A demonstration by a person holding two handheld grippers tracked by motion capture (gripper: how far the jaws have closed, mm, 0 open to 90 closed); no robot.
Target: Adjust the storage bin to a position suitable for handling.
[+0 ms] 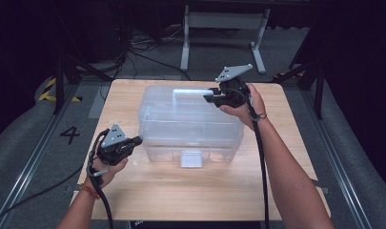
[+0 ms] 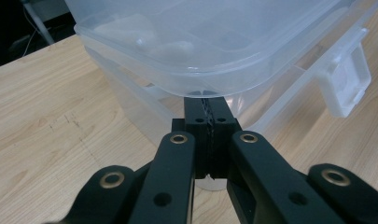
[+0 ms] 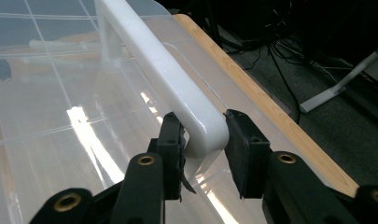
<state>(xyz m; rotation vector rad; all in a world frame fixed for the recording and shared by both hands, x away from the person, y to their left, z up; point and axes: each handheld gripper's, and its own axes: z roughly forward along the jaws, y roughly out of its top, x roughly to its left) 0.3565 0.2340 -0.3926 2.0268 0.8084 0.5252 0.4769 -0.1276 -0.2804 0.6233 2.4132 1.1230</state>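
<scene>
Box [image 1: 190,124]: clear, glossy plastic, rounded corners, lidded, mid-bench on pale wood-grain bench [image 1: 181,191], long axis running left to right. White latch [image 1: 191,159] faces near edge. Smooth white handle [image 3: 172,79] lies along lid's far side. Left gripper [image 2: 210,109] closed tight, tips under lid rim at box's near-left corner. Right gripper [image 3: 203,135] part open, straddling handle's right end; left pad touching, right pad just off.
</scene>
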